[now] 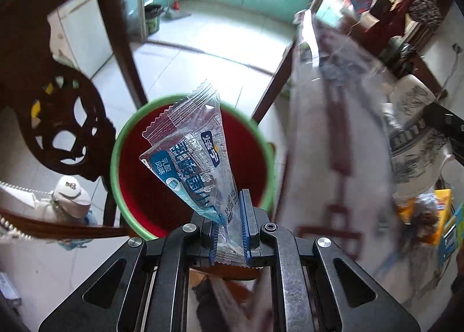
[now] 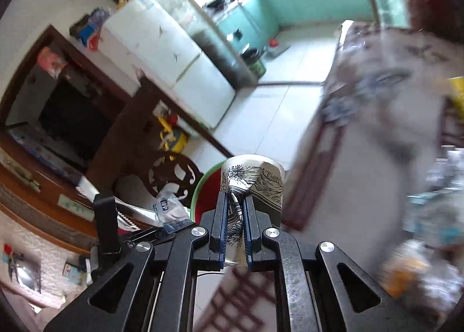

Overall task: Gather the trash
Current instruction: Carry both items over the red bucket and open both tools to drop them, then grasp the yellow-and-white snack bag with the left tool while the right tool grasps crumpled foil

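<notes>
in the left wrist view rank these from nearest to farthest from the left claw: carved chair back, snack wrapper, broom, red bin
1. snack wrapper: clamped in the left claw.
2. red bin: directly below and ahead, green rim.
3. carved chair back: off to the left, beside the bin.
4. broom: far end of the floor, against the green wall.

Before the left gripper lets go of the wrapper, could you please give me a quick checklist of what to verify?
1. Left gripper shut on the snack wrapper: ok.
2. Wrapper over the red bin with the green rim: ok.
3. Bin mouth unobstructed: ok.
4. Right gripper shut on the crushed paper cup: ok.
5. Cup over the bin: not ok, only at its rim.
6. Bin's fill level: cannot tell.
</notes>
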Action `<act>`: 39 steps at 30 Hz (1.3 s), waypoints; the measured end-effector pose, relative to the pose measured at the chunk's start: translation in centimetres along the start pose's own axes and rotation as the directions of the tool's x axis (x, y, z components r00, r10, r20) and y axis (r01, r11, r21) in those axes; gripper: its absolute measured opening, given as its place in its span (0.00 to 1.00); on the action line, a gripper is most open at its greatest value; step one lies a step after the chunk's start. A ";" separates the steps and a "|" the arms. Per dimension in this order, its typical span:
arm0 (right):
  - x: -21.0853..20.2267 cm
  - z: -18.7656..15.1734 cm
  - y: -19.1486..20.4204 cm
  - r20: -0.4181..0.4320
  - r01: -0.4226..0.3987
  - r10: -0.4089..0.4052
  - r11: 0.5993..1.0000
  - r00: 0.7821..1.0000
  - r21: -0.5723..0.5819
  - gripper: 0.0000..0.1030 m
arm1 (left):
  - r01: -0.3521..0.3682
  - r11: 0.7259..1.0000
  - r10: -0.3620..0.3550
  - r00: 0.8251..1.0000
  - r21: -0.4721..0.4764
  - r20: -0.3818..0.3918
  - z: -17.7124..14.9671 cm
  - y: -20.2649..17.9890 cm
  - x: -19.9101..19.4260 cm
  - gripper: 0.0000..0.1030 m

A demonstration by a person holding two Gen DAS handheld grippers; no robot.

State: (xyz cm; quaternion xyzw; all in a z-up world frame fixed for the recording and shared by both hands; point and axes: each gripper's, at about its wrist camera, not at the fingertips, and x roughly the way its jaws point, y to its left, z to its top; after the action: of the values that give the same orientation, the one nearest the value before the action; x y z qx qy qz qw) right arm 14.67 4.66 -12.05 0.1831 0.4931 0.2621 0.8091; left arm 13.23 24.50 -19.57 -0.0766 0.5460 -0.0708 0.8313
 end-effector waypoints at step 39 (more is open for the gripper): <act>-12.0 -5.5 -7.4 0.003 0.455 -0.456 0.888 0.890 -0.070 0.50 | 0.073 0.987 -0.084 0.993 0.142 0.078 -0.4 -6.4 -3.8 0.74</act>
State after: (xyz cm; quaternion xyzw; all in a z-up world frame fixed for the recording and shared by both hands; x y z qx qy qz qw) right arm 7.03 -8.30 -10.17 0.0329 0.5183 0.0830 0.8505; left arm 11.16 18.94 -15.03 -0.0430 0.5011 -0.1379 0.8532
